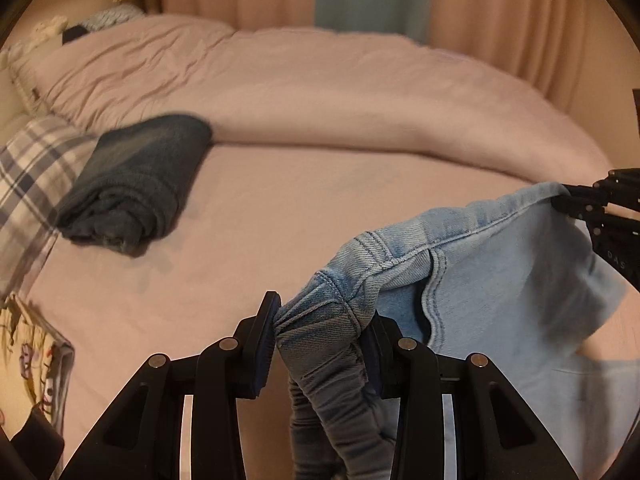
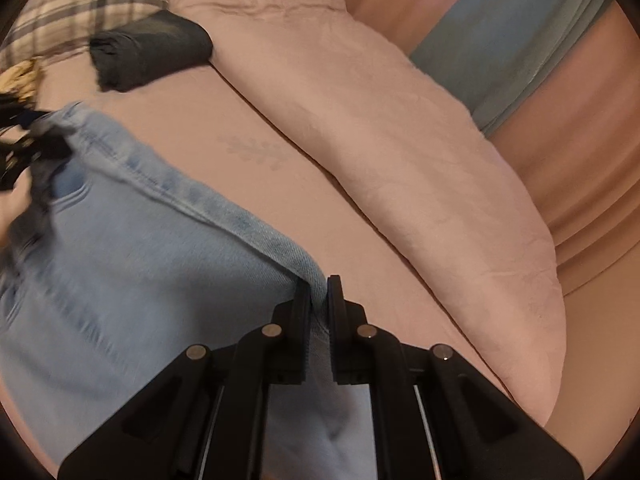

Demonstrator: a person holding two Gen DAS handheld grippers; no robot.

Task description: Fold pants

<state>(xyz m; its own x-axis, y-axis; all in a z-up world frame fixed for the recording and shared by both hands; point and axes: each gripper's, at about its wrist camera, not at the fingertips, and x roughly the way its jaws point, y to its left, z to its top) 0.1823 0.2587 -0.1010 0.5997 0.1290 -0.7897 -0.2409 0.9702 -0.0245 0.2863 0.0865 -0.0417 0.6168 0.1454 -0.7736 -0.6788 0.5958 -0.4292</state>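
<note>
Stretching jeans [image 1: 500,264] waistband sideways between both clamped grippers.

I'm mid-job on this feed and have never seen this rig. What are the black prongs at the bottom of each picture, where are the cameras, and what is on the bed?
There is no robot arm: a person holds a two-finger gripper in each hand, and each carries a fisheye camera looking along its fingers. The black prongs are those fingers.

In the left wrist view, the left gripper is clamped on a bunched part of the light blue jeans. In the right wrist view, the right gripper is pinched shut on the jeans' hem-like edge. The jeans hang stretched between the two grippers.

On the pink bed lie dark folded pants, a plaid pillow and a pushed-back pink duvet. Curtains hang behind.
</note>
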